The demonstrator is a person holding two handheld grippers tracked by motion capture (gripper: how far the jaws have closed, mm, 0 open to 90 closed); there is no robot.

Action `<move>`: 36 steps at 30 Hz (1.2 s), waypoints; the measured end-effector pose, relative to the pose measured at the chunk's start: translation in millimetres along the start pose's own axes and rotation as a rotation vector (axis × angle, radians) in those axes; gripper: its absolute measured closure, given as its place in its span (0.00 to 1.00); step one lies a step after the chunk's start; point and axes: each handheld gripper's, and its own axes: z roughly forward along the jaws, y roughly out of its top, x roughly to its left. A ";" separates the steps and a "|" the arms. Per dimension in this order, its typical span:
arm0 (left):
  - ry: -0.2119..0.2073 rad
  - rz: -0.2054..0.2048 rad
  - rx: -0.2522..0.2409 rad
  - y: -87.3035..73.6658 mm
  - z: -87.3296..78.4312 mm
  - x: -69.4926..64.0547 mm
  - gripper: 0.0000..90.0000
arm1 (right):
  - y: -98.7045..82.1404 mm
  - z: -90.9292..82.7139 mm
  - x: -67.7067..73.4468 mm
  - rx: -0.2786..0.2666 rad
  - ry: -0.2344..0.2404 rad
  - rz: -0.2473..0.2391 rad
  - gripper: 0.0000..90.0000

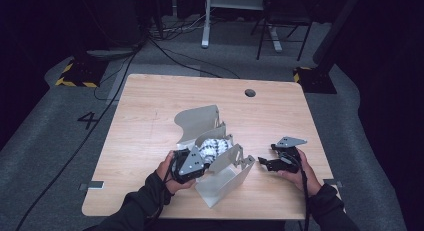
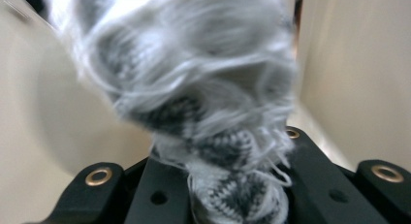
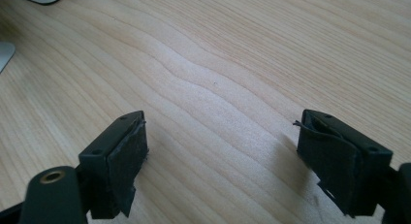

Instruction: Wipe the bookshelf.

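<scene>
A grey box [image 1: 200, 121] with open flaps stands near the middle of the wooden table [image 1: 150, 101]. A grey-and-white knitted cloth [image 1: 214, 148] sits in its opening. My left gripper [image 1: 200, 160] is at the box's front left, shut on the knitted cloth [image 2: 194, 88], which bunches up between the jaws, with the box's pale walls [image 2: 354, 78] on either side. To the right of the box, my right gripper [image 1: 262, 162] points left toward a flap and is open. Its pads [image 3: 123, 161] stand wide apart just above bare wood.
A round cable hole [image 1: 250, 93] lies in the table's far right part. The box's front flap [image 1: 225, 183] reaches toward the near edge. Beyond the table are a chair [image 1: 282, 16], a white desk leg [image 1: 206, 21] and cables [image 1: 115, 86] on the floor.
</scene>
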 end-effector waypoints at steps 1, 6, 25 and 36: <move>-0.017 -0.012 0.024 -4.9 5.7 -0.6 0.86 | 0.0 -0.1 0.0 0.000 -0.001 0.000 0.21; -0.069 -0.029 0.115 -19.6 24.7 -2.2 0.86 | -0.1 -0.2 0.4 0.001 -0.002 0.002 0.21; -0.015 0.002 -0.070 8.4 -13.3 3.2 0.86 | -0.1 -0.2 0.4 0.001 -0.002 0.002 0.20; 0.009 0.026 -0.175 24.7 -38.9 0.7 0.86 | -0.1 -0.2 0.4 0.001 -0.002 0.003 0.20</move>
